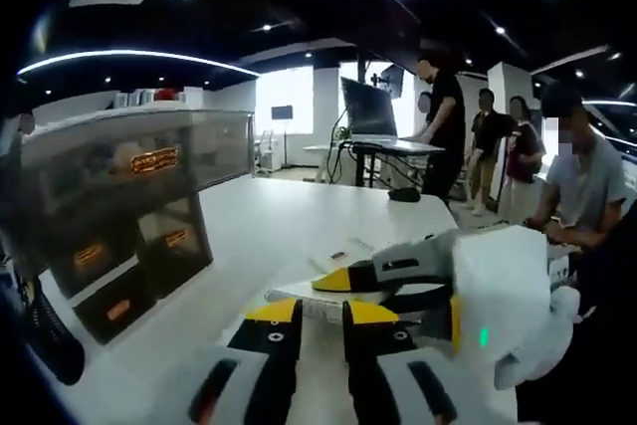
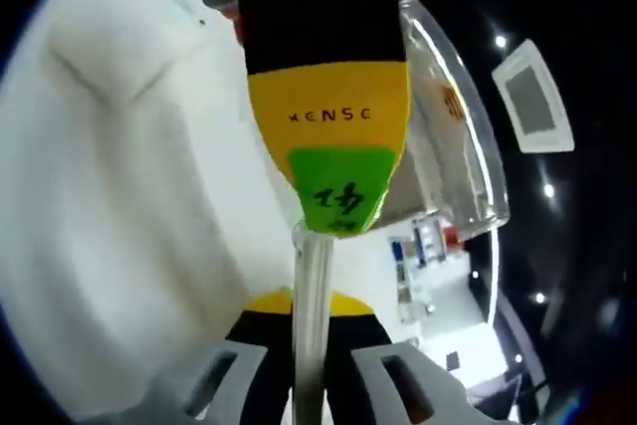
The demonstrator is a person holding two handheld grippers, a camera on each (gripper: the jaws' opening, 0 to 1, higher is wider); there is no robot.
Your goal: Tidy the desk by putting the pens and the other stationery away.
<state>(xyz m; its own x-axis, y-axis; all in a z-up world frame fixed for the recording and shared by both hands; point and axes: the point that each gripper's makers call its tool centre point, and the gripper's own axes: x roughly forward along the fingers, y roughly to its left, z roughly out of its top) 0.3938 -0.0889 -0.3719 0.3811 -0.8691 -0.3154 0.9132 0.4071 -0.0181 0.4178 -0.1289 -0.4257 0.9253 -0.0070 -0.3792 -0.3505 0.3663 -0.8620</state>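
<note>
Both claws are meeting over the white desk. Right gripper is pinching a slim clear pen between its clenched jaws, and the left gripper, jaws nearly together, is touching the pen's other end; whether it is gripping, I cannot tell. Near the desk's left edge a translucent drawer organizer is standing. Several people are standing beyond the far edge.

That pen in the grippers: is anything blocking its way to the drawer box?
Nothing visible does. The pen sits pinched between the right gripper and the left gripper. In the left gripper view, bare desk lies between them and the drawer box.
</note>
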